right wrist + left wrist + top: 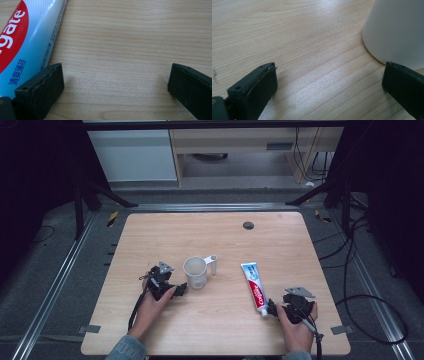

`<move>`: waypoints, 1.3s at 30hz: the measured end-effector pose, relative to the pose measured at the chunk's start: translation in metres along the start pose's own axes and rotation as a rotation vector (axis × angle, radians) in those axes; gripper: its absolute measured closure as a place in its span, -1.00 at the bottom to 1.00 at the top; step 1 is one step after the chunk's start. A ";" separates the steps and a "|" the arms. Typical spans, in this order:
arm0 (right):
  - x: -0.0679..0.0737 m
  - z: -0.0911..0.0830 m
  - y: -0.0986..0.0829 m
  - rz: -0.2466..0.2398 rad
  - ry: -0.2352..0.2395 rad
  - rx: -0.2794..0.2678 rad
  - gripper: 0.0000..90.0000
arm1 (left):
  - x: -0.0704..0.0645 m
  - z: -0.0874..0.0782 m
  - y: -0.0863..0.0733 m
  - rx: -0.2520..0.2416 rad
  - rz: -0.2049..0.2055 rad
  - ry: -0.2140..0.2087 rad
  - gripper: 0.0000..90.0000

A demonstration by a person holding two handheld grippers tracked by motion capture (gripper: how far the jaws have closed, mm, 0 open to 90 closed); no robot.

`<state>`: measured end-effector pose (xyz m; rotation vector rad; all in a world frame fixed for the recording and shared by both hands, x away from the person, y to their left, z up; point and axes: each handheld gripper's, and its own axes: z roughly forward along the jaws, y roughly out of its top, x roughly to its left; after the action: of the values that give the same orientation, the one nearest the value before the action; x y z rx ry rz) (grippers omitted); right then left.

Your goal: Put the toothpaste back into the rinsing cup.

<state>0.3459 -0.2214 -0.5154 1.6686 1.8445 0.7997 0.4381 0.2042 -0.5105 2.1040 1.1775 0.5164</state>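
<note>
On the pale wooden counter [220, 235] the white plastic cup [195, 272] stands upright near the middle, and the white, blue and red toothpaste tube [254, 286] lies flat to its right, cap end toward the person. The left gripper [172, 289] sits just beside the cup, fingers [257, 85] spread wide on nothing; the right gripper [280, 309] rests at the tube's cap end, its fingers [42, 87] equally wide and empty. The cup looks light, stiff and smooth, so I'd pinch its wall near the rim, gently. The tube looks soft and squashy; the firmer shoulder by the cap seems safest. The high view shows a small white piece [213, 264] standing behind the cup, while the right gripper view shows the tube's lettering, and the left gripper view shows the cup's base.
</note>
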 end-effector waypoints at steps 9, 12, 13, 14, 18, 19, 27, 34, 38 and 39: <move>0.001 0.001 0.001 -0.004 0.003 -0.002 -0.97 | 0.000 -0.001 -0.001 0.001 0.001 -0.002 -1.00; 0.000 0.001 0.002 -0.014 0.015 -0.007 -0.90 | 0.000 -0.001 -0.001 0.001 0.001 -0.001 -1.00; 0.000 0.001 0.002 -0.027 0.022 -0.009 -0.80 | 0.000 -0.001 -0.001 0.001 0.000 -0.001 -1.00; -0.002 -0.001 0.004 -0.046 0.029 -0.004 -0.67 | 0.000 -0.001 0.000 0.001 0.000 -0.002 -1.00; -0.004 -0.021 0.019 -0.087 -0.029 -0.044 -0.59 | 0.000 0.002 0.002 0.004 -0.004 0.007 -1.00; -0.002 -0.023 0.022 -0.094 -0.028 -0.044 -0.59 | 0.000 0.002 0.003 0.004 -0.007 0.011 -1.00; 0.037 -0.048 0.058 -0.173 0.024 0.011 -0.58 | 0.000 0.003 0.004 0.003 -0.003 0.009 -1.00; 0.061 -0.048 0.086 -0.234 0.103 0.126 -0.54 | 0.002 0.002 0.002 0.003 0.015 -0.005 -1.00; 0.063 -0.040 0.098 -0.238 0.114 0.166 -0.47 | 0.003 0.000 0.001 0.005 0.016 -0.004 -1.00; 0.064 -0.038 0.102 -0.252 0.110 0.184 -0.46 | 0.003 0.000 0.001 0.005 0.016 -0.004 -1.00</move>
<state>0.3815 -0.1545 -0.4150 1.4809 2.2097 0.6429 0.4398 0.2063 -0.5099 2.1196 1.1622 0.5168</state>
